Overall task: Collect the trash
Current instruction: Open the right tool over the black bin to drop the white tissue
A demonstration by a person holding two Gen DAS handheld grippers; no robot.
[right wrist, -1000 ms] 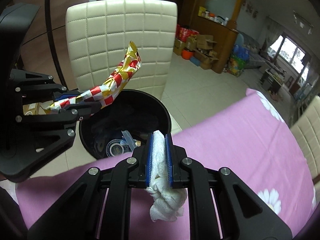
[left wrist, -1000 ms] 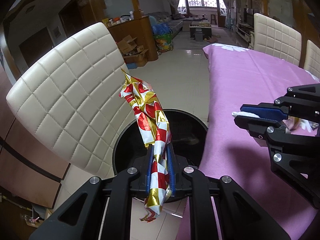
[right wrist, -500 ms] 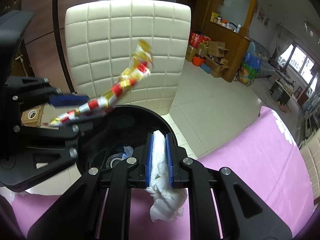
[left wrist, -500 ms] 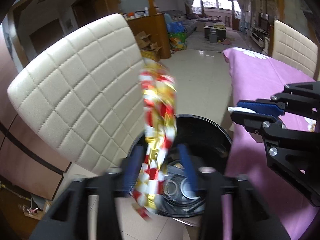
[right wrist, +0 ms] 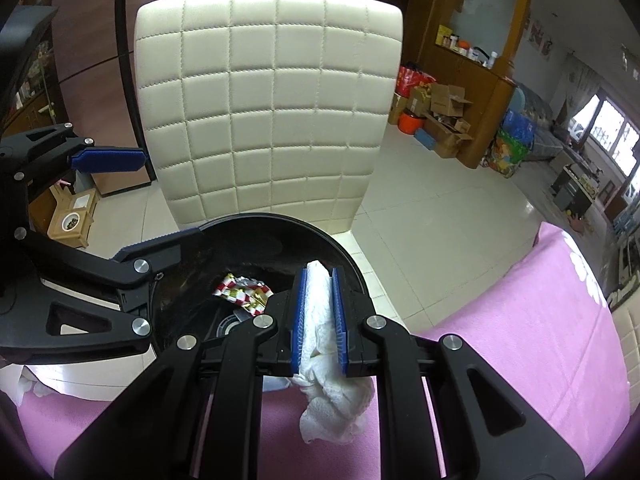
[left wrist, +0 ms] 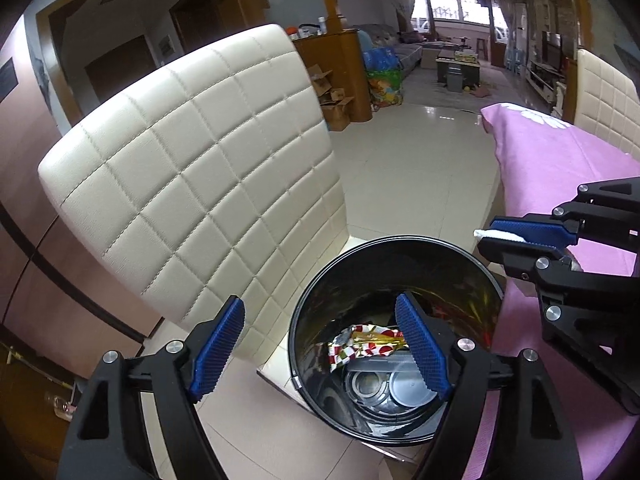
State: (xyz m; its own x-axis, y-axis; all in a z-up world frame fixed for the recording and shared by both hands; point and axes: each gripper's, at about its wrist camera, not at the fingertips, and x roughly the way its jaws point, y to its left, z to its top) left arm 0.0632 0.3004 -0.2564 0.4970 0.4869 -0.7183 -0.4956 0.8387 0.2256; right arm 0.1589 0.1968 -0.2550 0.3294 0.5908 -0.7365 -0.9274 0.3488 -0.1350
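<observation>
A black round trash bin point(left wrist: 304, 320) stands on the floor between a cream chair and the table. A red, white and gold foil wrapper point(left wrist: 362, 344) lies inside it on plastic lids; it also shows in the right wrist view point(right wrist: 240, 292). My left gripper point(left wrist: 320, 344) is open and empty above the bin's left rim. My right gripper point(right wrist: 319, 312) is shut on a crumpled white paper towel point(right wrist: 332, 408) at the bin's point(right wrist: 344, 256) table-side rim. In the left wrist view the right gripper point(left wrist: 516, 234) holds the towel's tip point(left wrist: 492, 234).
A cream quilted chair point(left wrist: 192, 184) stands close behind the bin. The table wears a pink cloth point(right wrist: 520, 340) with white flowers. Cardboard boxes point(right wrist: 440, 116) and bags sit by a wooden cabinet across the tiled floor. A second cream chair point(left wrist: 604, 96) stands at the table's far side.
My left gripper opened and let go of the foil wrapper, which dropped into the bin. My right gripper moved closer to the bin's rim, still holding the towel.
</observation>
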